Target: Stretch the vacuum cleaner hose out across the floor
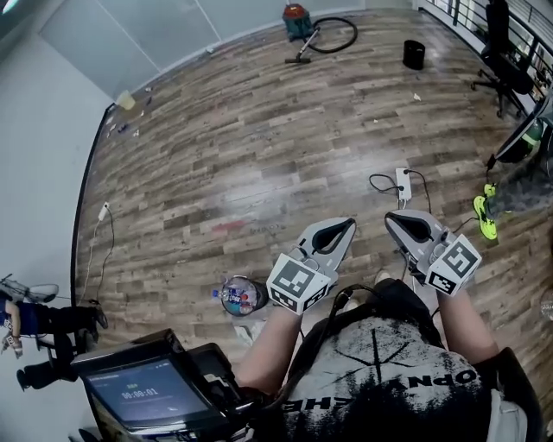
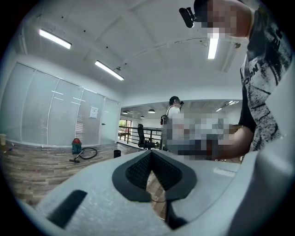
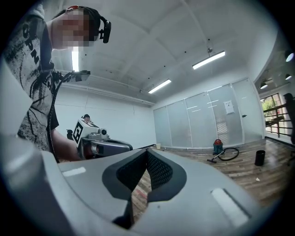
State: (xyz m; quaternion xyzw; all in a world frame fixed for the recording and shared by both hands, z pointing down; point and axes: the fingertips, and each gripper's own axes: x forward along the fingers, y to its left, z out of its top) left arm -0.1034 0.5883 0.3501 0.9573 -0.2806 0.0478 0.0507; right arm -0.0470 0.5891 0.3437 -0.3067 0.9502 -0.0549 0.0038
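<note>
The left gripper [image 1: 346, 226] and right gripper [image 1: 393, 221] are hovering closed and empty, side by side. At twelve o'clock the vacuum cleaner [image 1: 296, 19] is sitting by the far wall [image 1: 173, 34], its hose [image 1: 339, 36] lying looped beside it, bare floor [image 1: 259, 129] opening between.

A black bin [image 1: 414, 54] stands near an office chair [image 1: 505, 60]; what seems a white power strip [image 1: 403, 184] lies well apart.
</note>
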